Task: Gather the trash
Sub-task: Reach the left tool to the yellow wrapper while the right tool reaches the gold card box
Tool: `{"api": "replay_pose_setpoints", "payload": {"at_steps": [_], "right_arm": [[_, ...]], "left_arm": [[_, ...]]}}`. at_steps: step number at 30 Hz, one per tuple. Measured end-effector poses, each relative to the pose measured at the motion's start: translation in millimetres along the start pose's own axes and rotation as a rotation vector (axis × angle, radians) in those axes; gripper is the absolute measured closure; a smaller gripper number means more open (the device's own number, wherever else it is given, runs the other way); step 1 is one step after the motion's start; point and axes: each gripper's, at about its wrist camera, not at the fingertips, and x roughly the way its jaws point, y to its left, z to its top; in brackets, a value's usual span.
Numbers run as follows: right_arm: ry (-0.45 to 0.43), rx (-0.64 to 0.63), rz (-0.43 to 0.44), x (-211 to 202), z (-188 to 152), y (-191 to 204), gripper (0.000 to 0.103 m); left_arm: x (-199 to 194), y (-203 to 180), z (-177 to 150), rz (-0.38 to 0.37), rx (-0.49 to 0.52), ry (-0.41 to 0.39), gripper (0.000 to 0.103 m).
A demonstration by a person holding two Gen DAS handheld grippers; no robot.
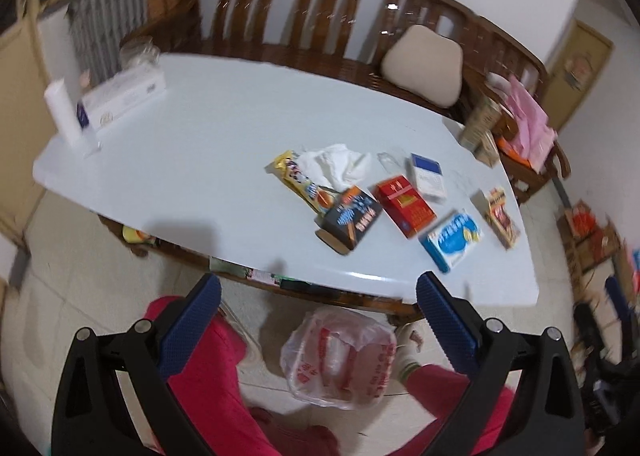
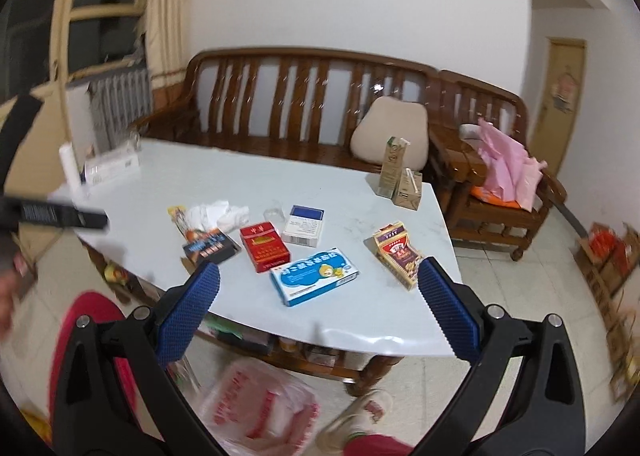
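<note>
Trash lies on the white table point(image 1: 180, 160) point(image 2: 352, 320): a crumpled tissue point(image 1: 336, 164) point(image 2: 220, 213), a yellow wrapper point(image 1: 304, 184) point(image 2: 180, 218), a dark box point(image 1: 350, 218) point(image 2: 210, 246), a red pack point(image 1: 404, 206) point(image 2: 264, 248), a white-and-blue pack point(image 1: 428, 176) point(image 2: 304, 226), a blue-and-white box point(image 1: 452, 240) point(image 2: 314, 276) and a brown-and-yellow pack point(image 1: 502, 216) point(image 2: 398, 252). A red-printed plastic bag point(image 1: 340, 360) point(image 2: 260, 408) lies on the floor below. My left gripper point(image 1: 318, 292) and right gripper point(image 2: 320, 280) are open and empty, above the table's near edge.
A tissue box point(image 1: 124, 96) point(image 2: 112, 166) and a white tube point(image 1: 66, 116) point(image 2: 70, 168) stand at the table's far left. Two cartons point(image 2: 400, 176) stand at its far right. A wooden bench point(image 2: 304, 104) with a cushion point(image 2: 390, 132) is behind. The person's red-clad legs point(image 1: 208, 376) are below.
</note>
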Motion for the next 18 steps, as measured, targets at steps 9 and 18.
{"api": "replay_pose_setpoints", "payload": {"at_steps": [9, 18], "right_arm": [[0.115, -0.114, 0.049, 50, 31, -45, 0.006], [0.182, -0.176, 0.068, 85, 58, -89, 0.006]], "left_arm": [[30, 19, 38, 0.049, -0.193, 0.049, 0.007], [76, 13, 60, 0.073, -0.248, 0.135, 0.007]]}}
